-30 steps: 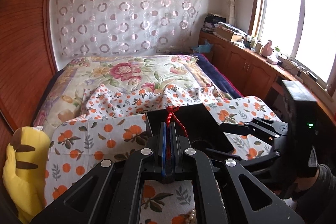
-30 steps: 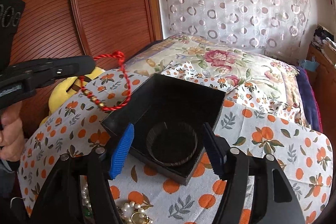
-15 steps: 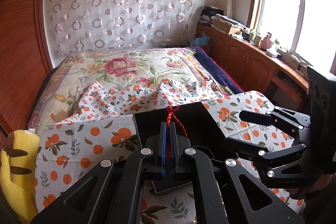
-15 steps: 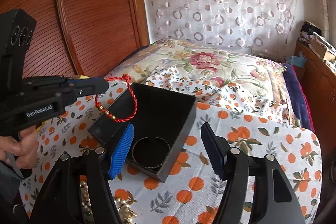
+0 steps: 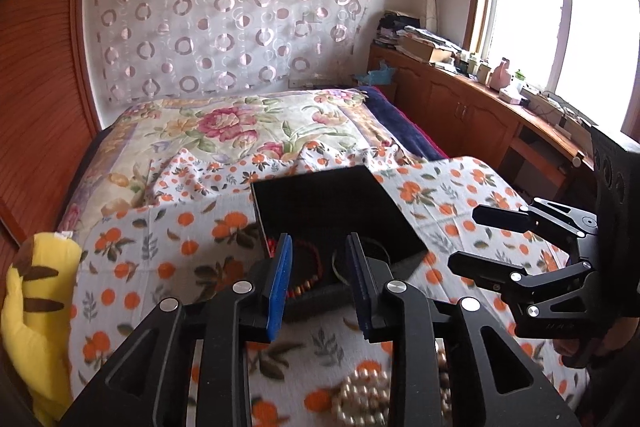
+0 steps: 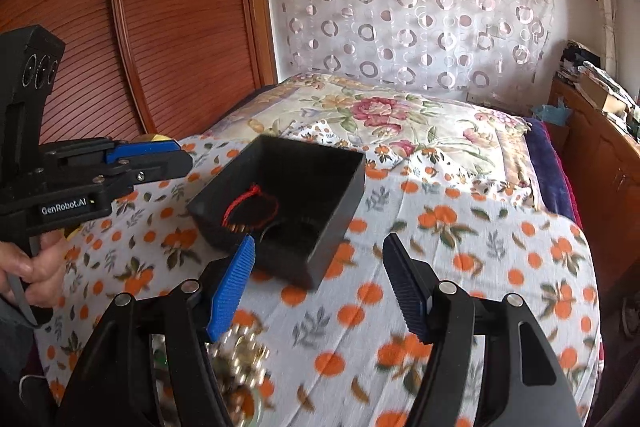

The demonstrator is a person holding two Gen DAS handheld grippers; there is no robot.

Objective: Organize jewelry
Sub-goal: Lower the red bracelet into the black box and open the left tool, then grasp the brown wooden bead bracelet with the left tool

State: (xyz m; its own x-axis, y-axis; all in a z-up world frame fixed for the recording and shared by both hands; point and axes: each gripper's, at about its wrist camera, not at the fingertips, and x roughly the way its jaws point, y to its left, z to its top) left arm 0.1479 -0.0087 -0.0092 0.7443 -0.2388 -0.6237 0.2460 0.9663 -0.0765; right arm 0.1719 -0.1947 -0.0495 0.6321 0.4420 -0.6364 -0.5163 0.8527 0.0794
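A black open box (image 6: pixel 320 183) sits on the orange-print cloth; it also shows in the left wrist view (image 5: pixel 332 211). A red cord bracelet with gold beads (image 6: pixel 250 209) lies inside it, also seen in the left wrist view (image 5: pixel 300 273), beside a dark round bangle (image 5: pixel 356 259). My left gripper (image 5: pixel 318 283) is open and empty just in front of the box; it shows at the left in the right wrist view (image 6: pixel 160 159). My right gripper (image 6: pixel 320 287) is open and empty near the box's front corner, and it shows in the left wrist view (image 5: pixel 476 239).
A pile of pearl and gold jewelry (image 6: pixel 240 351) lies on the cloth (image 6: pixel 460 235) below both grippers, also in the left wrist view (image 5: pixel 364 395). A yellow plush toy (image 5: pixel 32 307) sits at the left. A floral bedspread (image 5: pixel 240 131) lies behind, wooden cabinets (image 5: pixel 472 107) at the right.
My left gripper opened and let go of the red bracelet, which now lies in the box. The gripper has drawn back a little from the box.
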